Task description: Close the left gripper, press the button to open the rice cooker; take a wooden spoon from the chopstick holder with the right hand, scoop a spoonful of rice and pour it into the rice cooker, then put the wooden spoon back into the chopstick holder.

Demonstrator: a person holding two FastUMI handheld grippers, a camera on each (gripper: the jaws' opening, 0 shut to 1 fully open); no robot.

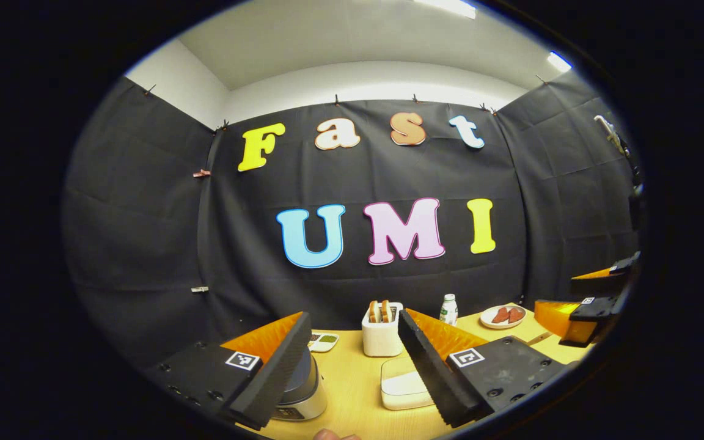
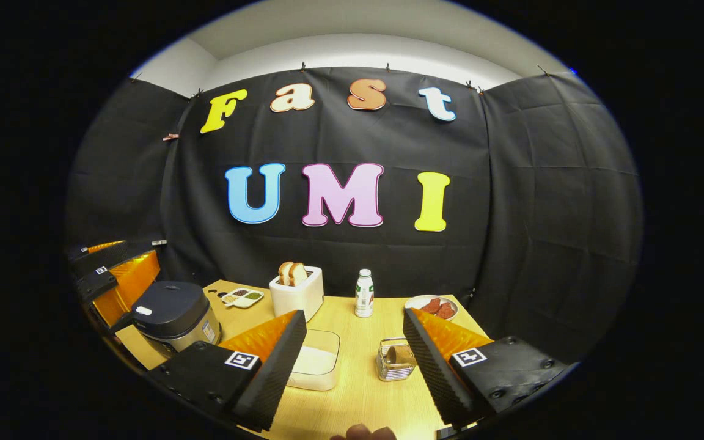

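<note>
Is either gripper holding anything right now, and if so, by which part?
Nothing is held. The left gripper and the right gripper are both open with bare fingers, above the table. The wooden spoon sits in its holder.

1. The left gripper view looks from the near left, low over the table (image 1: 352,385), toward the far wall.
2. The right gripper view sits farther right, facing likewise.
3. Both share the toaster (image 1: 382,336) (image 2: 297,292) and bottle (image 1: 448,309) (image 2: 363,293).

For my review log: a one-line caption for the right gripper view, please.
Open right gripper hovers over the table, closed rice cooker at left, chopstick holder just ahead.
</note>
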